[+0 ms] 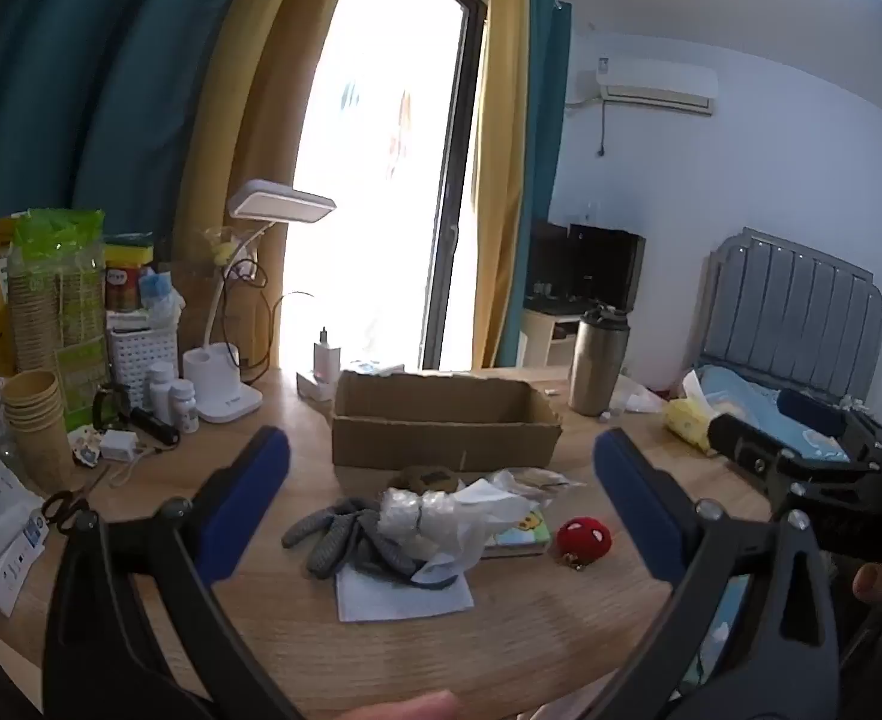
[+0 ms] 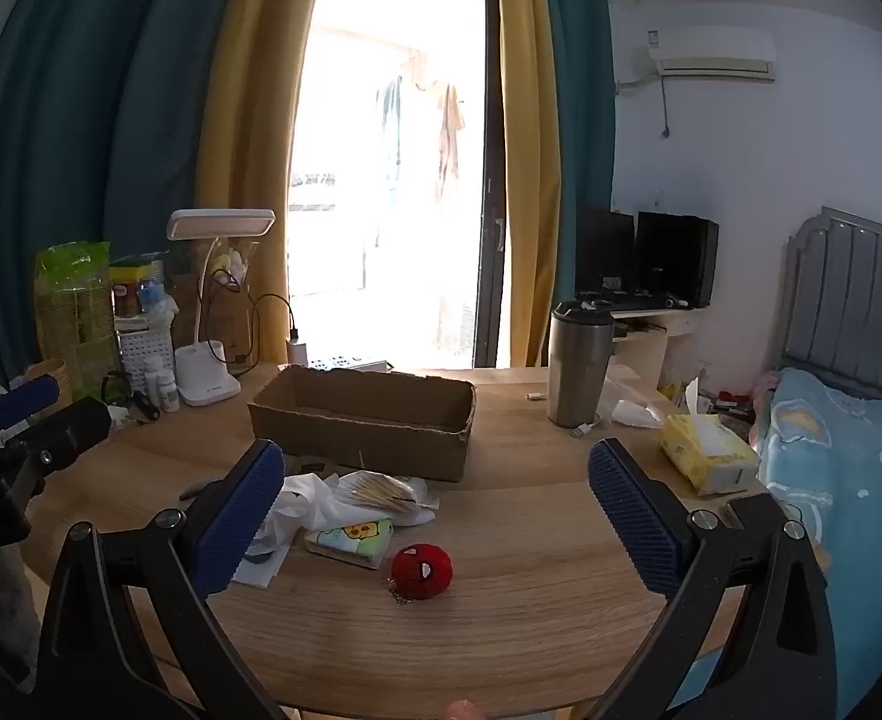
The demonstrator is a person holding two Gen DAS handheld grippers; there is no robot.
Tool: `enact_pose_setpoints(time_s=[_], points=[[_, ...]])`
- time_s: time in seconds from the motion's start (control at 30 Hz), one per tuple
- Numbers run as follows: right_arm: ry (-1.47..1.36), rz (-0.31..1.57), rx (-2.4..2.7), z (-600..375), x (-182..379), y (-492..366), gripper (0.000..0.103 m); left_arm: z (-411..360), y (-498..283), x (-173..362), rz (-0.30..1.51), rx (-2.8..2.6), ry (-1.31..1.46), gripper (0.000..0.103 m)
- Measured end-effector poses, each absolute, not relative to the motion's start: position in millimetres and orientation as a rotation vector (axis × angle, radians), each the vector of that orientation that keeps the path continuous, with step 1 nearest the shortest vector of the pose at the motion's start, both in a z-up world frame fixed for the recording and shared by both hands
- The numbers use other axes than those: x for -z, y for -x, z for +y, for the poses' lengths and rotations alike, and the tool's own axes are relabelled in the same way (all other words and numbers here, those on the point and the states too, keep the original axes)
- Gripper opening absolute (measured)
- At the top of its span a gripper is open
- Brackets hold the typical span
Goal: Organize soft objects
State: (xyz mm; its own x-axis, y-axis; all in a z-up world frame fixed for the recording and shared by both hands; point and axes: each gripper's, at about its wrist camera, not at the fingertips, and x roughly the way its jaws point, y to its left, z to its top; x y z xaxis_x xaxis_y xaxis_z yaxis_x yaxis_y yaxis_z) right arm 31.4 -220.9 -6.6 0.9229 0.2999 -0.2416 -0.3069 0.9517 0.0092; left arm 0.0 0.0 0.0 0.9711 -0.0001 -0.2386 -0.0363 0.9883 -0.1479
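We hold two grippers above a wooden table (image 1: 531,630), both with jaws spread wide and nothing between the blue pads.

1. Left gripper (image 1: 441,492): jaws apart, hovering over the heap of soft items, touching none.
2. Right gripper (image 2: 435,516): jaws apart, hovering over the table, the red toy lying between its fingers in the right wrist view.
3. Cardboard box (image 1: 441,420): open-topped, standing just behind the heap, towards the window. What lies inside it we cannot tell.
4. Grey knitted gloves (image 1: 345,534): lying flat at the left of the heap, partly on a white sheet of paper (image 1: 393,600).
5. Bubble-wrap roll (image 1: 405,510): resting against the gloves, with a crumpled white plastic bag (image 1: 477,516) beside it.
6. Bag of cotton swabs (image 2: 381,492): just in front of the box.
7. Small cloth book with cartoon print (image 2: 354,540): under the edge of the plastic bag.
8. Red plush ball keychain with spider-mask face (image 2: 422,570): alone on bare wood, just right of the cloth book.
9. Steel tumbler (image 2: 579,366): upright, right of the box.
10. Tissue pack (image 2: 705,456): near the table's right edge.
11. Desk lamp (image 1: 225,372): left of the box, among bottles and paper cups.
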Motion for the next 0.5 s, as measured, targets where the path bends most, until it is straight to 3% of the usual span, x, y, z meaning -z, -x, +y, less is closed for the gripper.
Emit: enact_pose_setpoints(time_s=[0.5], points=[[0.041, 0.262, -0.320, -215.2, 7.2, -30.0, 0.103, -1.9, 2.3, -5.1, 0.226, -0.014, 0.144, 0.102]])
